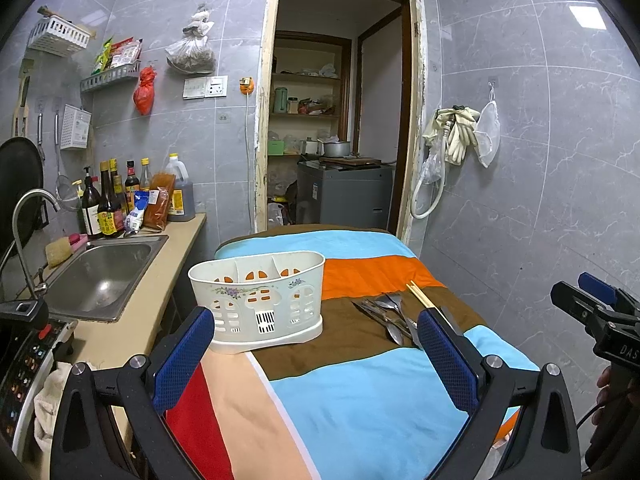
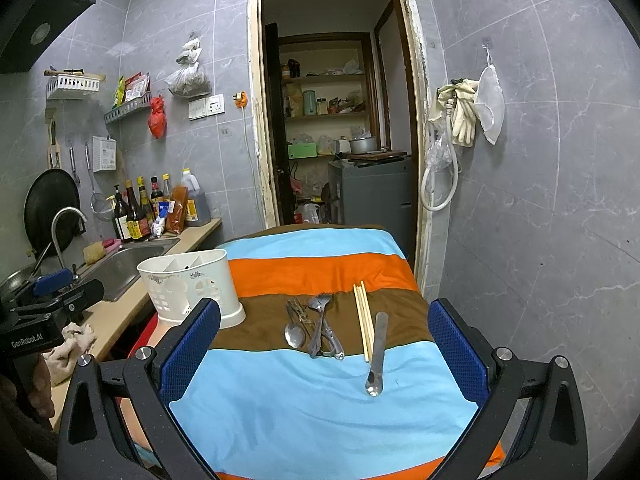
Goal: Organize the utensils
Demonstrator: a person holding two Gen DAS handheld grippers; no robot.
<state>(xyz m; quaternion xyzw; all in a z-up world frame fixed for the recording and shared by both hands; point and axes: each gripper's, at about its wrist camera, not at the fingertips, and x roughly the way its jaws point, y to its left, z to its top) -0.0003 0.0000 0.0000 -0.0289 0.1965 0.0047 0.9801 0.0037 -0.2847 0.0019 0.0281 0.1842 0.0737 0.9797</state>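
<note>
Striped cloth (image 2: 320, 400) in blue, orange, brown, red and peach covers the table, and on its brown band lies the loose cutlery. A white plastic utensil caddy with cut-out windows and a floral print (image 1: 258, 300) stands upright at the table's left side, near the sink; its inner dividers form compartments, and what sits in them is hard to make out. To its right, well apart, a cluster of metal spoons and a fork (image 2: 316, 326) lies crossed in a heap, so single pieces cannot be counted. Just beside the heap lie pale wooden chopsticks (image 2: 363, 320), and touching them on the right a flat metal knife-like utensil (image 2: 376, 354) runs onto the blue stripe.

Both tools hover above the cloth with nothing between their fingers. The left gripper (image 1: 316, 354) has its blue-padded fingers spread wide, framing the caddy and the heap; its right finger hides part of the cutlery in that view. The right gripper (image 2: 324, 356) is likewise spread wide, its left finger covering the caddy's lower corner.

Beside the table run a beige counter with a steel sink (image 1: 104, 276), a curved tap (image 1: 28, 220) and a row of sauce bottles (image 1: 116, 200). Behind stands an open doorway (image 1: 336, 120) to a shelved storeroom. Rubber gloves (image 2: 464, 116) hang on the grey tiled wall.
</note>
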